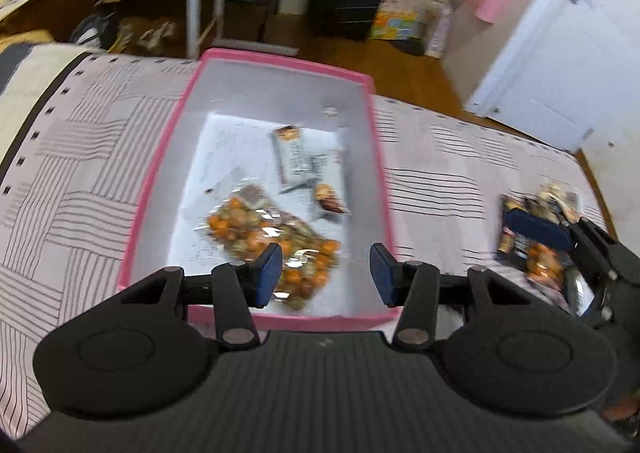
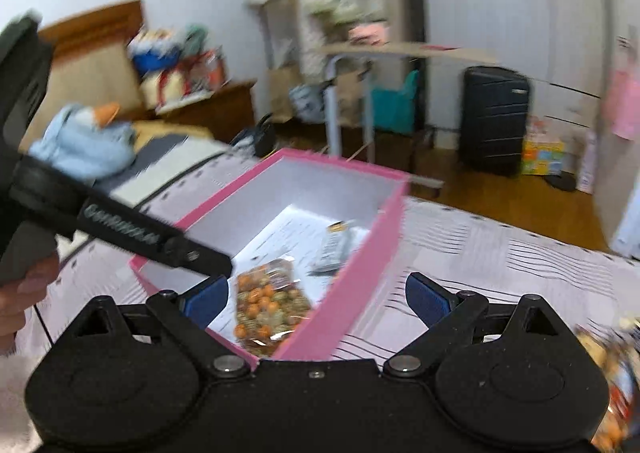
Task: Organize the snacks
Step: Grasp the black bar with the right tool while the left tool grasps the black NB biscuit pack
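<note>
Jaws of left gripper [image 1: 326, 273] apart, nothing between, over near end of pink box [image 1: 160, 189]. Right gripper [image 2: 316, 299] jaws wide apart, empty, beside box. Clear snack bag [image 1: 272, 245], white bar [image 1: 308, 161] inside box. Snack pile [image 1: 536, 237] on striped bedspread [image 1: 80, 181], right of box.

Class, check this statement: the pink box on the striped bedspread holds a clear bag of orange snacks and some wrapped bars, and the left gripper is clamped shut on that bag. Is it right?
Not quite. The left gripper is open and holds nothing; its fingers stand apart above the clear bag of orange snacks, as the left wrist view shows. The rest stands: the bag and wrapped bars lie in the pink box on the striped bedspread.
</note>
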### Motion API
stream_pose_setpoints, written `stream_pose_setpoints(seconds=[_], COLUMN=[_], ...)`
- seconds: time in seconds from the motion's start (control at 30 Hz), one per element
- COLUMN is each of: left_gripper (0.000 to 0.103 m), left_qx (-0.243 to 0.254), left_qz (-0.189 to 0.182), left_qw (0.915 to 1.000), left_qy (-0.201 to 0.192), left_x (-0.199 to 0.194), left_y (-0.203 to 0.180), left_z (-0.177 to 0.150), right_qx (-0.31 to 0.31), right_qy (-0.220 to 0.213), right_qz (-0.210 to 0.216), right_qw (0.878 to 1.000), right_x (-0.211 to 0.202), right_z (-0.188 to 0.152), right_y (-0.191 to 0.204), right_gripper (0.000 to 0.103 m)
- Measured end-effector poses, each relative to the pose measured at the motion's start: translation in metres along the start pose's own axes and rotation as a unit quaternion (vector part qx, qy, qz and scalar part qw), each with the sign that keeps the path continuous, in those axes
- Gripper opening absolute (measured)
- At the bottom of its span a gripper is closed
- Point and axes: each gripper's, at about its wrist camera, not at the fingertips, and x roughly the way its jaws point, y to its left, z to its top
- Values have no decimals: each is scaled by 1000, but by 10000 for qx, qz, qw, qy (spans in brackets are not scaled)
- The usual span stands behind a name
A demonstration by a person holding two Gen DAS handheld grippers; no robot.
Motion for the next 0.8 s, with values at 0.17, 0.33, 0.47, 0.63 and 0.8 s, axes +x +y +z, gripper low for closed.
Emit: stream_pose_setpoints(seconds=[0.17,0.33,0.47,0.63,0.8], left_gripper=[47,47,45,45,45], left_qx=[371,730,909,1166,1352], left_qz=[-360,-675,-902,-1158,-1429], left_qw=[9986,9950,9917,9859,9796], left_qy=[-97,-68,97,315,404], left_x=[-17,-22,-13,14,54], left_y=[-31,-66,-90,-123,-156], left_z=[-5,-11,-18,-31,-38], right_qx=[502,620,705,928,1081], right_qy=[-327,-487,-467,-139,128], right_qz=[-333,-798,-1141,-1532,-1868], right_qw=[9976,9937,9899,9837,9763], right_x=[-44,-77,-99,-108,-111], right_z=[-8,-20,-40,-74,-105], right_y=[-33,-60,-80,-111,-145], right_gripper=[97,97,97,91,85])
